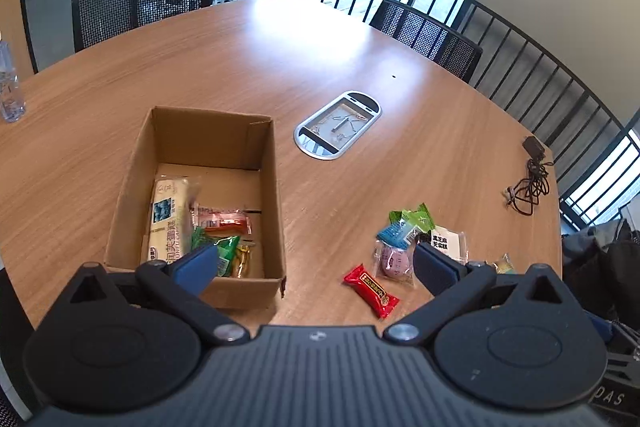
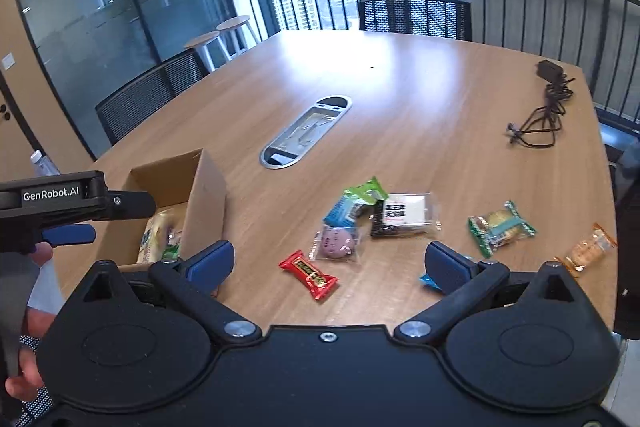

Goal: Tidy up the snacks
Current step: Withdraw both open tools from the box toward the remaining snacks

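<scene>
An open cardboard box [image 1: 272,187] [image 2: 208,195] stands on the wooden table and holds several snack packets, among them a long pale cake pack [image 1: 168,215]. Loose snacks lie to its right: a red bar [image 1: 371,291] [image 2: 309,274], a pink round snack [image 1: 394,261] [image 2: 338,242], a green and blue packet [image 1: 412,221] [image 2: 358,199], a black-and-white packet [image 2: 404,215], a green biscuit pack [image 2: 500,227] and an orange cracker pack [image 2: 588,251]. My left gripper [image 1: 316,267] is open and empty above the box's near right corner. My right gripper [image 2: 328,261] is open and empty above the red bar.
A metal cable hatch [image 1: 338,125] [image 2: 306,133] is set in the table's middle. A black charger and cable [image 2: 544,107] lie at the far right. A water bottle [image 1: 8,87] stands at the far left. Mesh chairs [image 1: 140,3] surround the table.
</scene>
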